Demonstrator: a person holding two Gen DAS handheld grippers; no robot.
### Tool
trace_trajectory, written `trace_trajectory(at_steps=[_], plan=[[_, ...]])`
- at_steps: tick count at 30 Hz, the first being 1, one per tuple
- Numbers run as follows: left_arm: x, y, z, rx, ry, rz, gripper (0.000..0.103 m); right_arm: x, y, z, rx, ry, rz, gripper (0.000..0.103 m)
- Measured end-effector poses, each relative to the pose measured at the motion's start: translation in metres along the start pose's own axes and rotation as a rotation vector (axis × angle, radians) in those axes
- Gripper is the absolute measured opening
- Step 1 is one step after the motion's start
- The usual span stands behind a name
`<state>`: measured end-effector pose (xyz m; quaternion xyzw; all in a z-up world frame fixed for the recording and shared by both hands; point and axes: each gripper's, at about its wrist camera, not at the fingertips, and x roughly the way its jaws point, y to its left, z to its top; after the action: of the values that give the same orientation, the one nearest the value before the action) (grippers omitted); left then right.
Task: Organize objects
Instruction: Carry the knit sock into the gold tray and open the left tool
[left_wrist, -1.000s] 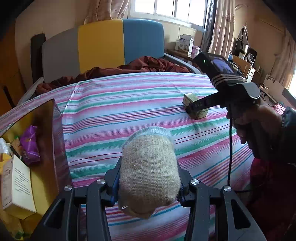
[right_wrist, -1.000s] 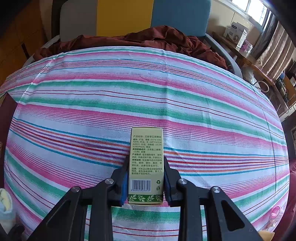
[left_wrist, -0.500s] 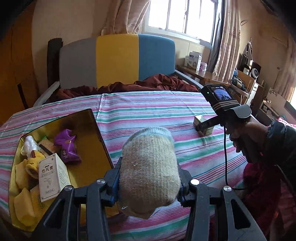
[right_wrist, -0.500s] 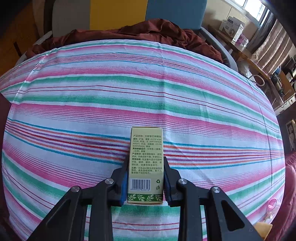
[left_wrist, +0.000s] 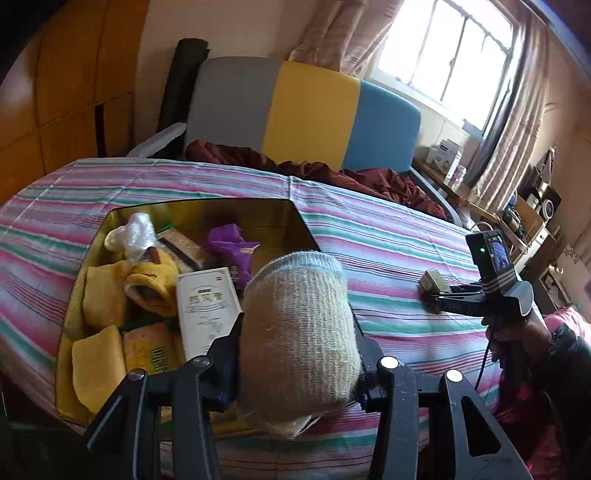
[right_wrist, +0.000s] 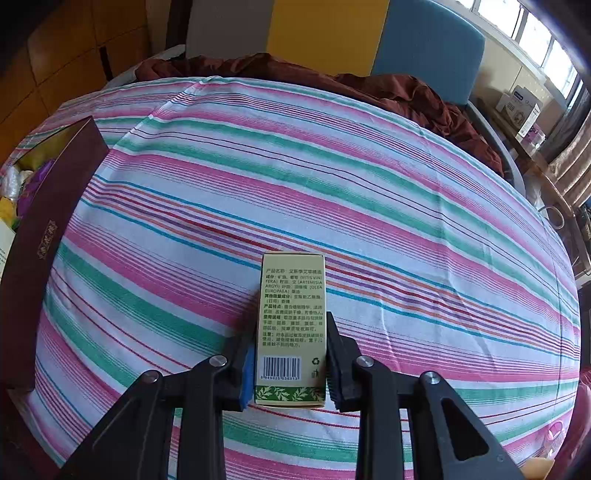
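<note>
Clamping a rolled beige knitted sock (left_wrist: 297, 332) between their pads, the left tongs (left_wrist: 295, 354) hold it above the near corner of an open gold-lined box (left_wrist: 207, 212) crowded with yellow cloths, a white carton (left_wrist: 207, 306) and a purple packet (left_wrist: 232, 251). Right tongs (right_wrist: 290, 360) grip a small green carton (right_wrist: 291, 321) by its barcode end over the striped bed sheet (right_wrist: 332, 184), well apart from the box.
</note>
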<state>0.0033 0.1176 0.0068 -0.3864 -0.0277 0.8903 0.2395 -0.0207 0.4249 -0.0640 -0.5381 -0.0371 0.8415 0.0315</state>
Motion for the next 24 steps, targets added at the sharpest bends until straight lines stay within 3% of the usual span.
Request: trace_trajectory(at_steps=[3, 9, 13, 18, 24], plan=[[-0.003, 0.022, 0.002, -0.045, 0.007, 0.025, 0.048, 0.0, 0.005, 0.001, -0.034, -0.008, -0.031, 0.03], [0.006, 0.052, 0.022, -0.208, 0.052, -0.048, 0.048, 0.003, 0.007, 0.003, -0.058, -0.012, -0.045, 0.03], [0.018, 0.045, 0.04, -0.239, 0.061, -0.099, 0.048, 0.002, 0.01, 0.001, -0.07, -0.015, -0.055, 0.03], [0.056, 0.031, 0.063, -0.298, 0.133, -0.171, 0.048, 0.001, 0.011, 0.001, -0.074, -0.015, -0.058, 0.03], [0.103, 0.022, 0.087, -0.354, 0.203, -0.171, 0.048, 0.0, 0.013, 0.0, -0.078, -0.015, -0.062, 0.03]])
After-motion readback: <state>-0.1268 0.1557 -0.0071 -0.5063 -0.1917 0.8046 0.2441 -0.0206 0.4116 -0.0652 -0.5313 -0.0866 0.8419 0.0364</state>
